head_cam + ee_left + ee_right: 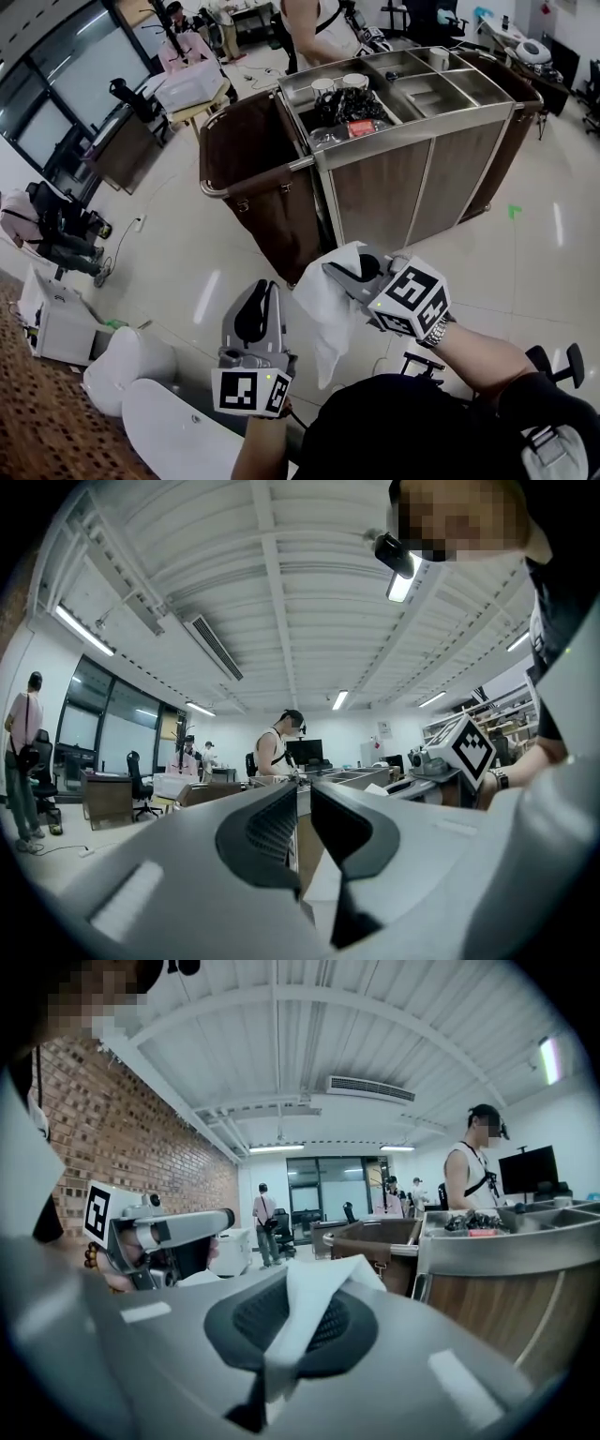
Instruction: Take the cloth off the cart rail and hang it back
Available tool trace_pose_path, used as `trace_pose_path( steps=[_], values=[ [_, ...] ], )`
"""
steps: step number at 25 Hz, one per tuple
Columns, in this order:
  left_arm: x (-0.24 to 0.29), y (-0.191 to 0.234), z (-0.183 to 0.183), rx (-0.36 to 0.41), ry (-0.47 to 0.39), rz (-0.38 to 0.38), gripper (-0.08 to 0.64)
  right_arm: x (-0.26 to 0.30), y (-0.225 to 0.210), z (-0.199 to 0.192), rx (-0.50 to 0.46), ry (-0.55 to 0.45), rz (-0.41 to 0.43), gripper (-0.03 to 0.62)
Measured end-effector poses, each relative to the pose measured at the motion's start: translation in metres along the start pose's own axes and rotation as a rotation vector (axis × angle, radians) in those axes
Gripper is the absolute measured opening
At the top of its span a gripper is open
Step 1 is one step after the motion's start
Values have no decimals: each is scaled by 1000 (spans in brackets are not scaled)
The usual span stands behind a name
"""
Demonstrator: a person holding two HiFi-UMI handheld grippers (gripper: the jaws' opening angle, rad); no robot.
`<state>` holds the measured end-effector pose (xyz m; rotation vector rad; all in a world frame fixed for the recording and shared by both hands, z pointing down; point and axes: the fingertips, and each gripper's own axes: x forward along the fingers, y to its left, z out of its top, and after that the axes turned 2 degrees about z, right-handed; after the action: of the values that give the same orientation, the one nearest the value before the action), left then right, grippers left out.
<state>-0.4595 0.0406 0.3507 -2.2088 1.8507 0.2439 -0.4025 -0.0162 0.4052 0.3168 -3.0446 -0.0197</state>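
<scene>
A white cloth hangs from my right gripper, which is shut on its top edge and held low, in front of the cart. In the right gripper view the cloth is folded over between the closed jaws. The cart has wood panels, a steel top and a brown bag on its left end. The chrome rail at the bag's front carries nothing. My left gripper is just left of the cloth, apart from it. Its jaws are drawn together with nothing between them.
A person stands behind the cart. White bins sit on the floor at lower left. Desks and chairs fill the back left. An office chair base is at lower right.
</scene>
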Motion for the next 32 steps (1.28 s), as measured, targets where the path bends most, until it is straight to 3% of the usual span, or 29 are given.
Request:
trace_pose_path(
  steps=[13,18,23,32],
  values=[
    [-68,-7,48,-31,12,-146,77,-43,76,66,-5,-70,-198,8],
    [-83,-6,61,-39,-2,-139,62,-49,96,82,-16,-81,-207,8],
    [-87,-14,66,-46,-29,-109,3,-60,104,87,-26,-100,-181,8],
    [-78,-27,77,-18,-32,-88,3,-71,100,101,-38,-119,-158,8]
  ],
)
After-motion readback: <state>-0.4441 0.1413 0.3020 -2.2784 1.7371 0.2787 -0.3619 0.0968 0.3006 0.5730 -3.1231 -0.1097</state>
